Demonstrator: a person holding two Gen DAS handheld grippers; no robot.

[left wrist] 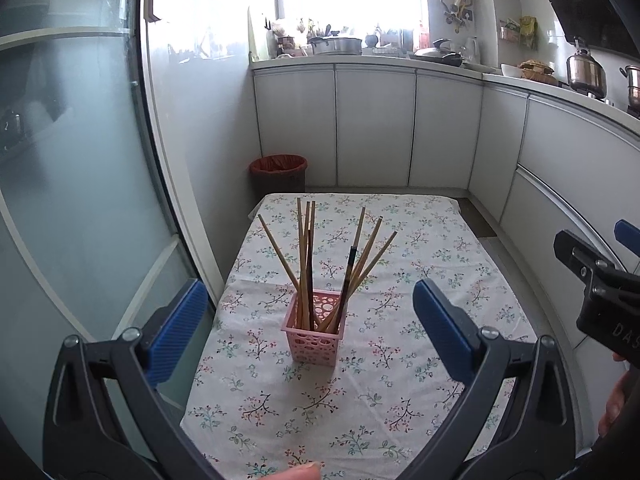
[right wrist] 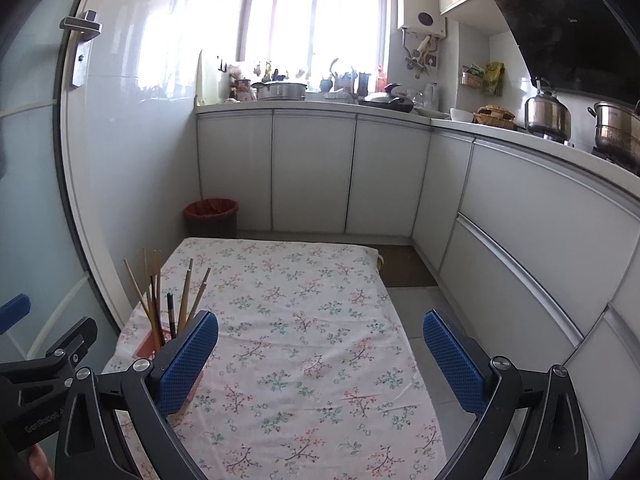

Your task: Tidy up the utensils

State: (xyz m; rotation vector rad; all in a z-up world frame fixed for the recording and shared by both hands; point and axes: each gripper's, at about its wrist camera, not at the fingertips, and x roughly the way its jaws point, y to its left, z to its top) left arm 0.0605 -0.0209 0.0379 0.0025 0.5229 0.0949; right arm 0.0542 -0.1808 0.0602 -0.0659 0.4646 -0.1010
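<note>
Kitchen scene, floral-cloth table (left wrist: 400,360) filling the lower middle of both views. At centre frame in the left wrist view: a pink perforated basket (left wrist: 315,332) standing upright on the cloth, chopsticks (left wrist: 306,264) fanned out of its top, most of them pale wood, one dark-tipped stick leaning right of centre. In the right wrist view the same bundle pushed to the lower left, partly hidden behind a blue pad.

Left gripper (left wrist: 310,328) hanging back from the basket, jaws spread wide, nothing between the pads, basket framed in the gap but well short of contact. Right gripper (right wrist: 320,354) likewise spread wide and empty, aimed at bare cloth in mid-frame, basket off to its left. Part of the right tool also visible at the right edge of the left wrist view, with a bit of hand beneath it.

No loose utensils visible anywhere on the cloth. Judged from that: sorting either finished or at a pause, with every visible stick already in the holder. Next move, if any, likely tidying: closing in on the splayed sticks from above, pinching lightly near mid-length, and avoiding a sideways push that could tip the light basket.

Red-lined bin (left wrist: 279,172) at the table's far end, counter clutter along the upper part of the frame.
</note>
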